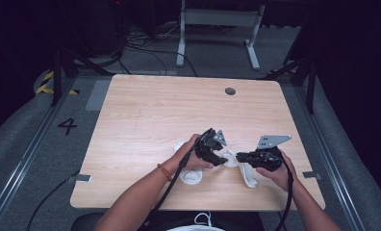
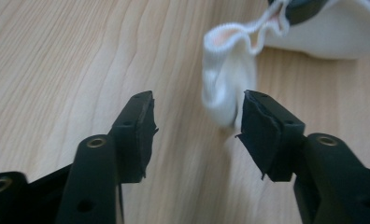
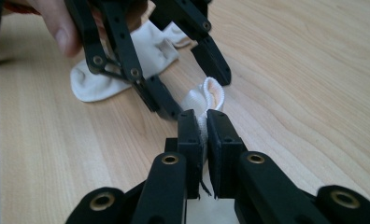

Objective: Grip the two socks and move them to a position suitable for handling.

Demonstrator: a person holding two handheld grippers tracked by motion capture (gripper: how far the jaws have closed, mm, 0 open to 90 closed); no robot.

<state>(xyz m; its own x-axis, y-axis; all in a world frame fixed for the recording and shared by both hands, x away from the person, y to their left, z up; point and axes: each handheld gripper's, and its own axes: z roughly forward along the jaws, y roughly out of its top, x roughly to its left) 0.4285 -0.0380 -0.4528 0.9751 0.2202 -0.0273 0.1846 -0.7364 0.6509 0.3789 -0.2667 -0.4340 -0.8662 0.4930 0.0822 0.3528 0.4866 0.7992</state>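
Pale wooden table [image 1: 145, 110], near edge: small white ribbed cotton sock [image 3: 206, 100] lies between both tools. Second white sock [image 3: 127, 60] lies just behind.

Right gripper [image 3: 205, 122] pinched tight on the cuff. Left gripper [image 2: 197, 112] half open, empty, cuff loop just ahead.

Risk: left jaws shut beside the loop and catch nothing; a pull then strips the thin fabric from the right pads.

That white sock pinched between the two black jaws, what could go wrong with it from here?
1. The right gripper clamps only a thin fold near the white ribbed sock cuff, so a tug might pull it free.
2. The left gripper stands open with the cuff beside one pad, not between both, so closing may miss the fabric.
3. A second white sock lies under the left gripper and could get dragged along.
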